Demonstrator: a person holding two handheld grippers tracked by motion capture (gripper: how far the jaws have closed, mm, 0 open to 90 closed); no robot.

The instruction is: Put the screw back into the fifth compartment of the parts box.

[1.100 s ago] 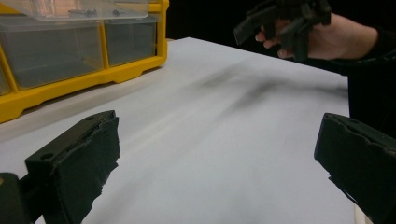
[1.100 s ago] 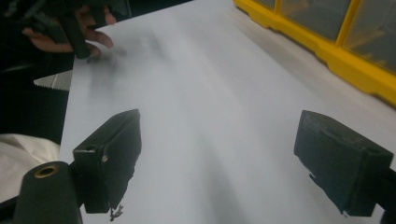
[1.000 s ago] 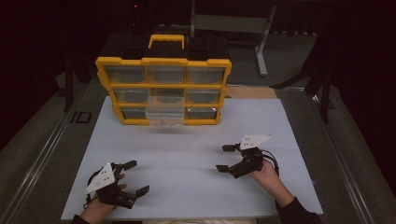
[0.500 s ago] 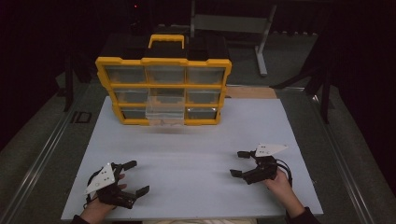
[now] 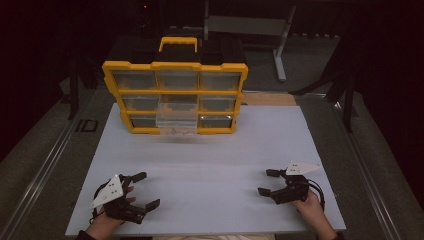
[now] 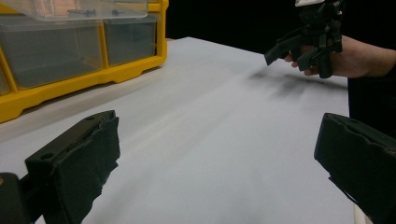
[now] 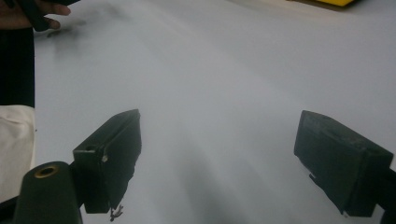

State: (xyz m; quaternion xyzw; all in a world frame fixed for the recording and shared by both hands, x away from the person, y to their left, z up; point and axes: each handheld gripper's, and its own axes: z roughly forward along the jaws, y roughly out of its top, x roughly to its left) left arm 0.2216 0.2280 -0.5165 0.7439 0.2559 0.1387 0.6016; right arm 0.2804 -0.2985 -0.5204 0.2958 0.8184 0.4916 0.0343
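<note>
High view: a yellow organizer case (image 5: 175,97) stands upright at the far side of the white tabletop (image 5: 210,165), its black back and yellow carry handle (image 5: 178,44) rising behind it. Its front is a three-by-three grid of translucent grey drawers framed in yellow. The bottom-middle clear drawer (image 5: 176,120) is pulled out toward the person, jutting past the frame, with a few small dark items inside that are too small to make out.

Near the front edge, the left gripper (image 5: 143,190) is held in the person's left hand (image 5: 102,225), jaws spread wide apart with nothing between them. The right gripper (image 5: 267,182), in the right hand (image 5: 310,207), sits near the right front corner, jaws likewise spread and empty. Both are well apart from the case and from each other.

Left gripper view looks across bare white surface between its two black pads (image 6: 88,158), with the case's lower yellow frame (image 6: 84,77) at upper left and the right gripper (image 6: 303,44) farther off. Right gripper view shows its separated pads (image 7: 114,149) over plain tabletop.
</note>
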